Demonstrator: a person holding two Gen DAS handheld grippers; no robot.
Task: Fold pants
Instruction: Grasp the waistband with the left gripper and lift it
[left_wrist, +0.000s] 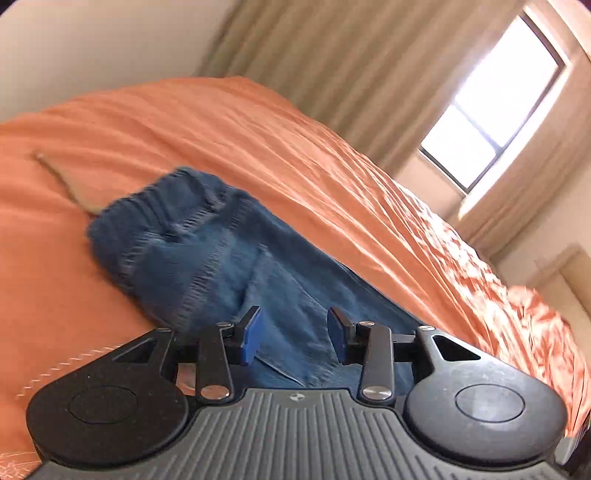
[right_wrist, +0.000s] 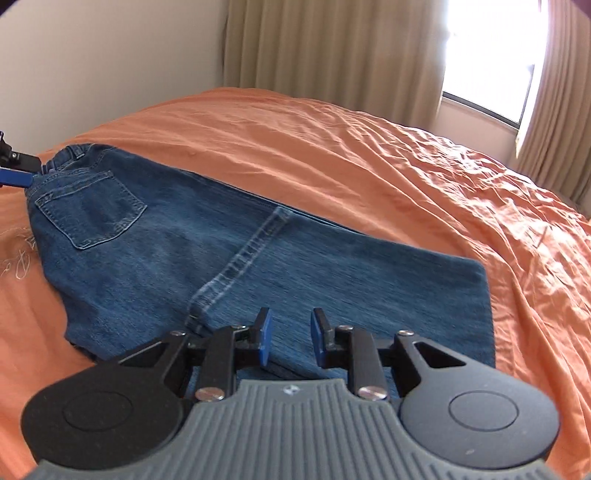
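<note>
Both jaws stood released over jeans on bed: left gripper, right gripper; risk: single-layer pinch w/ skewed fold.

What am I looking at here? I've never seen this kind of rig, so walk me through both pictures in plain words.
There is no robot. A person holds a hand-held gripping tool in each hand, and each tool carries a wide-angle camera that looks forward along its two blue-padded fingers.

The left wrist picture is from the left tool. Its fingers are apart and hold nothing. This picture is blurred.

The right wrist picture is from the right tool, also open and empty, hovering over the pants leg. At its far left edge, part of the other tool shows at the waistband.

A pair of blue jeans lies on a bed covered by an orange bedspread, back pocket facing up. Behind are beige curtains and a bright window.
</note>
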